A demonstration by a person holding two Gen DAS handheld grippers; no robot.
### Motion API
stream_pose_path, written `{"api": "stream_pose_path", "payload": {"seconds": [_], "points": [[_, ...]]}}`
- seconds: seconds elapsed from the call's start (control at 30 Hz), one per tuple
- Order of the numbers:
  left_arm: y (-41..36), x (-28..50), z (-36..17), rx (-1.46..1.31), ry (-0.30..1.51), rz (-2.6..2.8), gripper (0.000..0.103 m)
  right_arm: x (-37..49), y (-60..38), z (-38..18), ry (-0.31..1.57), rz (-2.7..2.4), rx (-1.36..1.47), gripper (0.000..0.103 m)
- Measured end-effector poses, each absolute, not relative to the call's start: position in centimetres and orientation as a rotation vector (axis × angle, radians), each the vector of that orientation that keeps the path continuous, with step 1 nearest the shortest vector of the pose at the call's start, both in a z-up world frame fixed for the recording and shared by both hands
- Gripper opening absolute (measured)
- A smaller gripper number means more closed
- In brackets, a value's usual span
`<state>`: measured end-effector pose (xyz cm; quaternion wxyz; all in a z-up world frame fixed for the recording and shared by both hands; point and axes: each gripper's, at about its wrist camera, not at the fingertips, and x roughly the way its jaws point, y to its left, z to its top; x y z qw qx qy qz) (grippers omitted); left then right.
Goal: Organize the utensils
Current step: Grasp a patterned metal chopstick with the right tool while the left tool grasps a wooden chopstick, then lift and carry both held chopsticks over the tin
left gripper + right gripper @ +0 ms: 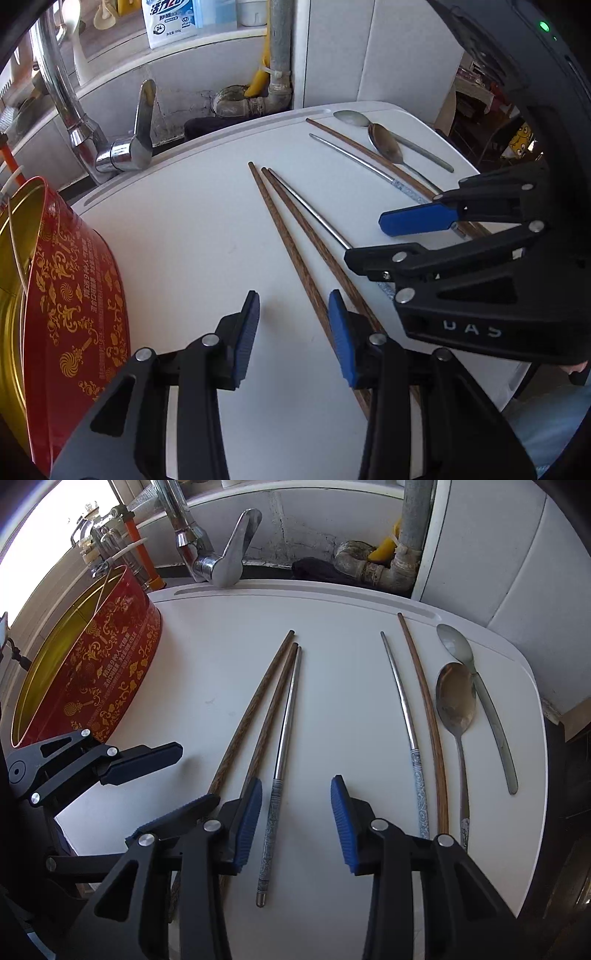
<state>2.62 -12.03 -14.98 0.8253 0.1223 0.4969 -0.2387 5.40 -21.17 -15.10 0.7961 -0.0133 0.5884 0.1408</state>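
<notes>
On a white board (192,709) lie two wooden chopsticks (258,701) and a patterned-handle metal chopstick (288,716), side by side. Further right lie another metal chopstick (402,701), a wooden chopstick (424,701) and two metal spoons (454,701). My right gripper (295,812) points down, open, and the middle metal chopstick's handle lies between its fingers, untouched. My left gripper (293,332) is open just above the board; a wooden chopstick (280,229) runs beside its right pad (341,343). The right gripper (365,240) is close on its right.
A round red tin (110,672) with a gold inside stands open at the board's left edge, also seen in the left wrist view (74,277). A chrome faucet (221,565) and grey pipes (406,554) stand behind the board. The board's right edge drops off.
</notes>
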Motion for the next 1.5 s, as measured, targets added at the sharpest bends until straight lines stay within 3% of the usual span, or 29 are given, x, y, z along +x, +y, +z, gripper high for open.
{"api": "stream_pose_path", "payload": {"seconds": [0.07, 0.2, 0.23, 0.27, 0.3, 0.33, 0.97, 1.5], "points": [[-11.8, 2.9, -15.3, 0.271, 1.065, -0.481, 0.040, 5.4, -21.4, -15.1, 1.264, 0.291, -0.049, 0.026], [-10.8, 2.8, -15.4, 0.246, 1.061, -0.494, 0.040, 4.7, -22.1, -15.0, 1.254, 0.292, -0.072, 0.024], [-10.7, 2.8, -15.4, 0.242, 1.056, -0.495, 0.039, 4.5, -22.0, -15.0, 1.248, 0.290, -0.081, 0.019], [-10.7, 2.8, -15.4, 0.242, 1.052, -0.483, 0.030, 4.4, -22.0, -15.0, 1.244, 0.274, -0.097, 0.006], [-10.5, 2.9, -15.4, 0.230, 1.054, -0.475, 0.009, 4.5, -21.9, -15.0, 1.246, 0.267, -0.096, 0.006], [-10.3, 3.1, -15.4, 0.196, 1.068, -0.478, 0.007, 4.5, -22.1, -15.0, 1.253, 0.268, -0.076, 0.006], [-5.4, -0.7, -9.0, 0.012, 0.974, -0.473, 0.006, -0.1, -23.0, -7.9, 1.084, 0.268, 0.023, 0.006], [7.8, -4.4, -2.3, -0.142, 0.802, -0.225, 0.006, 1.0, -13.1, -3.3, 0.973, 0.538, -0.014, 0.006]]}}
